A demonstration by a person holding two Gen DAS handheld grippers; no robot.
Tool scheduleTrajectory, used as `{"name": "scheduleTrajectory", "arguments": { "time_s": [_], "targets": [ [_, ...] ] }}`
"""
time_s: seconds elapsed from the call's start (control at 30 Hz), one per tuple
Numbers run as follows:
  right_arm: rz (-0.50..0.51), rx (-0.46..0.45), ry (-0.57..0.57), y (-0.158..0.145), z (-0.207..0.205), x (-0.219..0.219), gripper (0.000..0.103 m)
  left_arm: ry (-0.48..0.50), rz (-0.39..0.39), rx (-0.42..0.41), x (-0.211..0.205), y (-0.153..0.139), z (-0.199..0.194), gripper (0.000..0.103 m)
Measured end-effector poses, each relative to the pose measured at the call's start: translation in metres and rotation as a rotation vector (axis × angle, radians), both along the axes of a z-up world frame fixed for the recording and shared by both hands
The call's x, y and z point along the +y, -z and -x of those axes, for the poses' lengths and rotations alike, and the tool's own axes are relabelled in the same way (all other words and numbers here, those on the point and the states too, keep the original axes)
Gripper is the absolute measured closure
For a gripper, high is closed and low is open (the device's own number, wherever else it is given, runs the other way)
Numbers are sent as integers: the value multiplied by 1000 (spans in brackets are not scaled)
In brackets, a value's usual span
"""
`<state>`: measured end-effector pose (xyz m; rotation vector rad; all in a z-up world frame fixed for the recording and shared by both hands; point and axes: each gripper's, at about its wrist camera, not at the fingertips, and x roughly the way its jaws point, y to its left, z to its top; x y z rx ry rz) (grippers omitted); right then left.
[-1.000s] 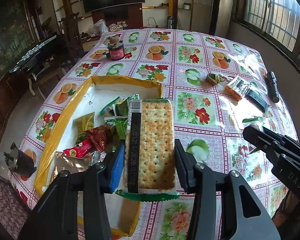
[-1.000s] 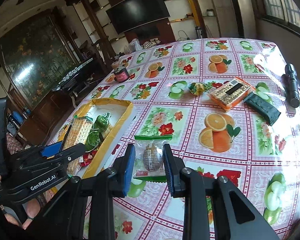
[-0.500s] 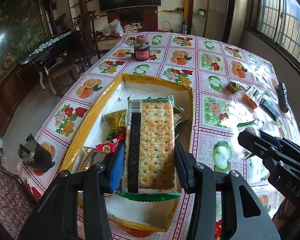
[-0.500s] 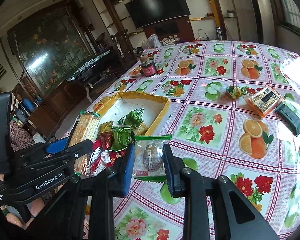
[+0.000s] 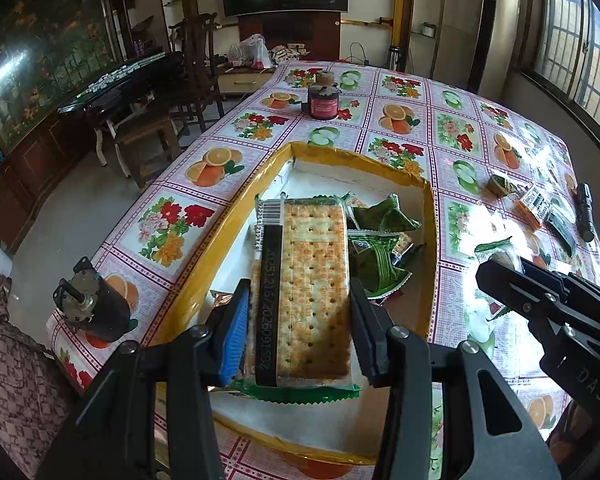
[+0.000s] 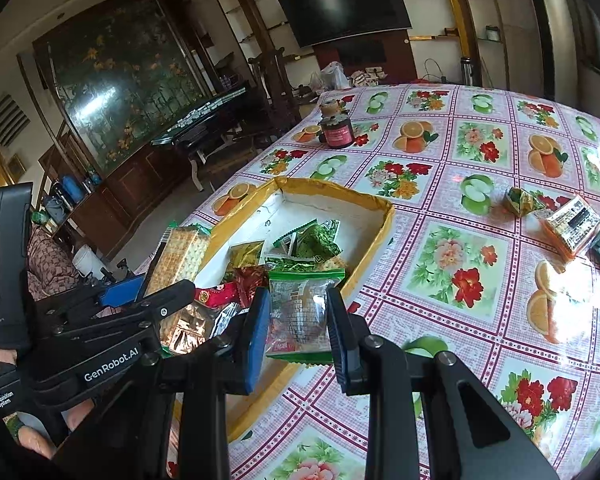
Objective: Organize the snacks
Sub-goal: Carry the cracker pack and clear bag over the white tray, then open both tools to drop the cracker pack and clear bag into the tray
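My left gripper [image 5: 298, 320] is shut on a long cracker pack [image 5: 306, 288] and holds it above the near end of a yellow-rimmed box [image 5: 236, 240]. The box holds several green, red and gold snack packets [image 5: 380, 240]. My right gripper [image 6: 298, 320] is shut on a clear snack bag with a green edge [image 6: 300, 312], over the box's near right rim [image 6: 376, 240]. The left gripper with the cracker pack [image 6: 180, 252] shows at the left of the right wrist view. The right gripper shows at the right of the left wrist view [image 5: 540, 300].
On the floral tablecloth lie a red jar [image 6: 338, 132] at the far end, a green-yellow packet [image 6: 522, 200], an orange-edged pack [image 6: 572, 224], a black pouch [image 5: 558, 228] and a flashlight [image 5: 586, 212] at the right. A small motor [image 5: 96, 308] sits at the table's left edge.
Both grippers have moved left toward the box with their packs still held. The cracker pack is now over the box's near end, and the snack bag is at its right rim.
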<state>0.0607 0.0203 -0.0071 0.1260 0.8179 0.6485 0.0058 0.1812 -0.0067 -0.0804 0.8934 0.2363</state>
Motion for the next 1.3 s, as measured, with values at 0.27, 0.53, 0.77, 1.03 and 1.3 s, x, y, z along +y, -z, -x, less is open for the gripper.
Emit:
{"name": "scheduleTrajectory", "arguments": {
  "time_s": [0.27,0.53,0.77,1.03,1.3],
  "targets": [
    [8,8,-16,3,-5,12,75,-18,10,7,13,3,-1,55],
    [12,16,-29,7,-14,23,75,-37,17,17,24,9,-3,55],
    [23,25,-46,12,-33,42,75,-50,20,26,32,14,-9,55],
    [51,48,-49,24,-57,59,75,-66,28,50,43,25,-21,55],
    [81,58,-50,36,-69,67,75,-66,29,65,46,33,-30,55]
  ]
}}
